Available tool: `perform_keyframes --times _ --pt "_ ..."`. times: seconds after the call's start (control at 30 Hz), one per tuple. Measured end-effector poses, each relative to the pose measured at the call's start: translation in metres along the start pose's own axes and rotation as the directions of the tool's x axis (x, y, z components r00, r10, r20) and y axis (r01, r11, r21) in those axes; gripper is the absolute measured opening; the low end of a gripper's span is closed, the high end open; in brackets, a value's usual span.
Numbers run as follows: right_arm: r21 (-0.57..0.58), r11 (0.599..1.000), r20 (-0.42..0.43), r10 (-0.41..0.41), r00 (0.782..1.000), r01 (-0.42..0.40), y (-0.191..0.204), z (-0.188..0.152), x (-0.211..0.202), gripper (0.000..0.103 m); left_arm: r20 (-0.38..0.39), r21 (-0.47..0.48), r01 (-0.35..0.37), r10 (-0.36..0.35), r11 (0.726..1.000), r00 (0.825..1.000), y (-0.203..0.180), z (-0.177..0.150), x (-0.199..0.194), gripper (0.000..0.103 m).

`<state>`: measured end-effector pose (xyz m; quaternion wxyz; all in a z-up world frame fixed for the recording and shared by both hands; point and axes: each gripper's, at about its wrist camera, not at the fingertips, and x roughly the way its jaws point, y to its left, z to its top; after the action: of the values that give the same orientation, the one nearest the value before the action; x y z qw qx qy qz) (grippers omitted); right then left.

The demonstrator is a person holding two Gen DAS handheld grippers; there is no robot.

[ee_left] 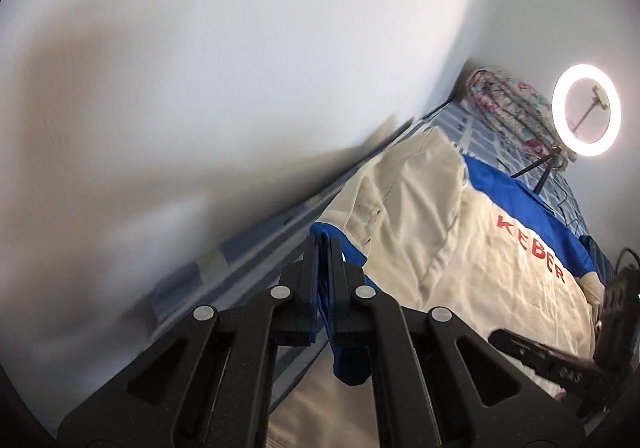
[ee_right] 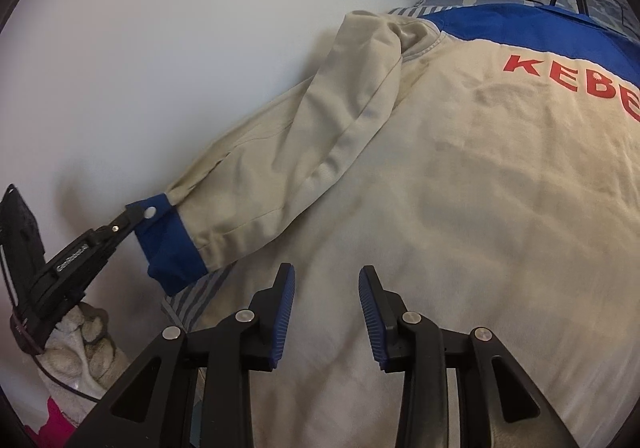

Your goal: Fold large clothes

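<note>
Blue cuff sits clamped in my left gripper, my right gripper hovers spread apart over the cream jacket lying back-up on the bed, so I'd carry that sleeve flat across the back, keeping the shoulder seam straight

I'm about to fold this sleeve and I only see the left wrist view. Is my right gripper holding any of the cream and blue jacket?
Observer: No. The right gripper is open, its jaws spread above the back of the cream fabric jacket with blue trim, and it holds nothing.
Operator: Which part of the blue cloth is my left gripper clamping?
Observer: The left gripper is shut on the edge of the blue sleeve cuff, right beside its round silver snap button.
</note>
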<state>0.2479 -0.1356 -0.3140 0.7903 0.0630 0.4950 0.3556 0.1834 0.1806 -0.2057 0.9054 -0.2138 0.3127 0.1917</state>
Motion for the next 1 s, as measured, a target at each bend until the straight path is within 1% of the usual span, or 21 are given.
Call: perform_keyframes --times 0.1,0.17,0.23,0.33,0.43,0.53,0.6,0.63,0.67,0.73,0.8,0.83,0.93,1.0 --pt "0.016 1.000 0.031 0.012 0.999 -0.012 0.002 0.014 -0.003 0.036 0.050 0.085 -0.005 0.000 0.996 0.999 -0.012 0.005 -0.016 0.001" --pt "0.025 1.000 0.053 0.012 0.999 -0.013 0.004 0.026 -0.001 0.036 0.069 0.120 -0.003 -0.005 0.993 0.998 -0.015 0.009 -0.026 0.001" --pt "0.034 0.999 0.064 0.034 0.997 -0.036 0.008 0.039 0.005 0.036 0.086 0.138 -0.009 -0.003 0.990 0.996 -0.015 0.014 -0.034 0.001" --pt "0.037 0.998 0.066 0.055 0.996 -0.057 0.018 0.057 0.025 0.036 0.109 0.147 -0.003 -0.013 0.989 0.994 -0.014 0.025 -0.044 0.001" --pt "0.046 0.997 0.039 0.054 0.998 -0.056 0.029 0.069 0.058 0.036 0.150 0.192 -0.011 -0.018 0.981 0.988 -0.015 0.035 -0.056 0.001" --pt "0.103 0.989 -0.004 0.103 0.995 -0.102 0.034 0.075 0.097 0.036 0.185 0.248 -0.006 -0.041 0.969 0.982 -0.022 0.042 -0.069 0.001" --pt "0.161 0.976 -0.060 0.157 0.986 -0.146 0.034 0.075 0.123 0.036 0.188 0.286 0.002 -0.058 0.958 0.980 -0.028 0.040 -0.074 0.001" --pt "0.181 0.971 -0.081 0.172 0.982 -0.155 0.033 0.074 0.130 0.036 0.184 0.301 0.009 -0.068 0.953 0.981 -0.029 0.037 -0.075 0.001" --pt "0.187 0.969 -0.097 0.181 0.979 -0.161 0.033 0.073 0.131 0.036 0.182 0.323 0.025 -0.088 0.946 0.979 -0.031 0.032 -0.079 0.001" --pt "0.152 0.976 -0.105 0.174 0.979 -0.157 0.030 0.071 0.118 0.036 0.184 0.382 0.040 -0.118 0.923 0.976 -0.036 0.018 -0.088 0.001" --pt "0.105 0.986 -0.097 0.141 0.985 -0.130 0.018 0.069 0.094 0.037 0.167 0.448 0.070 -0.160 0.891 0.973 -0.042 -0.001 -0.097 0.001" --pt "0.094 0.990 -0.090 0.116 0.989 -0.108 0.008 0.068 0.081 0.039 0.157 0.469 0.084 -0.176 0.879 0.972 -0.043 -0.009 -0.104 0.001" --pt "0.109 0.993 -0.058 0.053 0.997 -0.047 -0.030 0.071 0.040 0.039 0.089 0.530 0.144 -0.224 0.836 0.971 -0.050 -0.037 -0.115 0.001" --pt "0.134 0.991 -0.026 0.005 1.000 -0.002 -0.053 0.077 0.015 0.039 0.039 0.583 0.178 -0.247 0.793 0.968 -0.058 -0.060 -0.120 0.001"
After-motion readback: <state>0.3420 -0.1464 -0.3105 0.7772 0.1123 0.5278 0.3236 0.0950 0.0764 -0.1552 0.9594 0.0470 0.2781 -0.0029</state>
